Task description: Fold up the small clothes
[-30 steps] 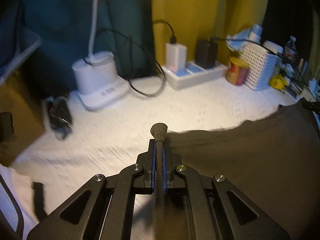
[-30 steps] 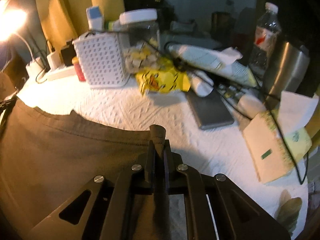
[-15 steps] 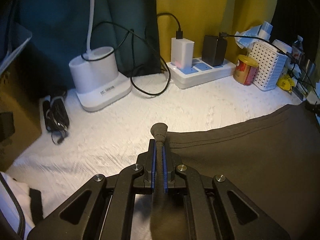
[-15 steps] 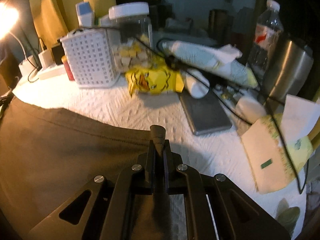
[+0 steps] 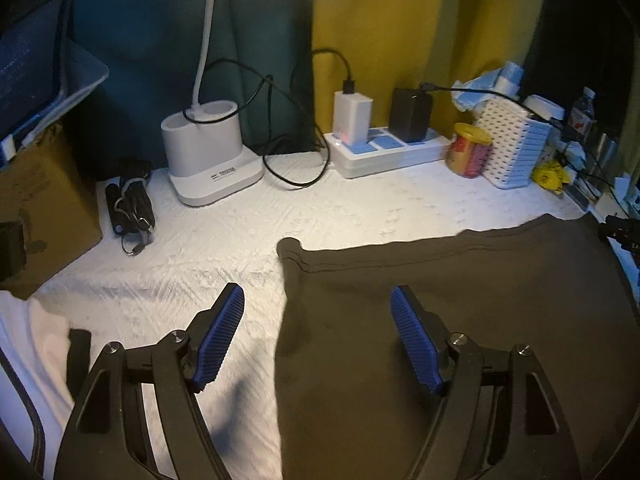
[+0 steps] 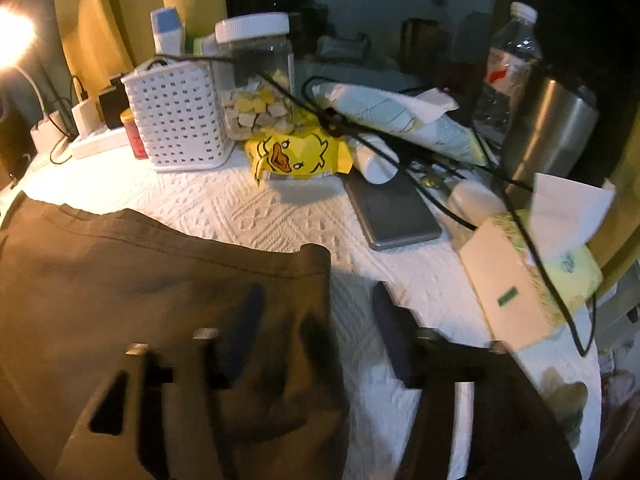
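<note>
A dark brown garment (image 5: 460,300) lies flat on the white textured table cover (image 5: 360,216). In the left wrist view its left hem corner (image 5: 290,250) rests on the cover just ahead of my left gripper (image 5: 318,314). That gripper's jaws are opening, its blue pads (image 5: 224,328) stand wide apart, and nothing is pressed between them. In the right wrist view the garment (image 6: 140,280) ends at its right hem corner (image 6: 316,258). My right gripper (image 6: 316,326) is blurred and its jaws are opening, with the cloth edge lying loose below them.
At the back stand a white lamp base (image 5: 212,160), a power strip (image 5: 384,150) with chargers, a red can (image 5: 468,150) and a white basket (image 6: 180,116). A cardboard box (image 5: 44,208) is on the left. A jar (image 6: 256,76), a yellow packet (image 6: 298,154), a grey slab (image 6: 394,212), cables and a steel cup (image 6: 552,128) crowd the right.
Both grippers were shut on the garment's hem corners; both have now spread open and let go. The corners lie on the table cover.
</note>
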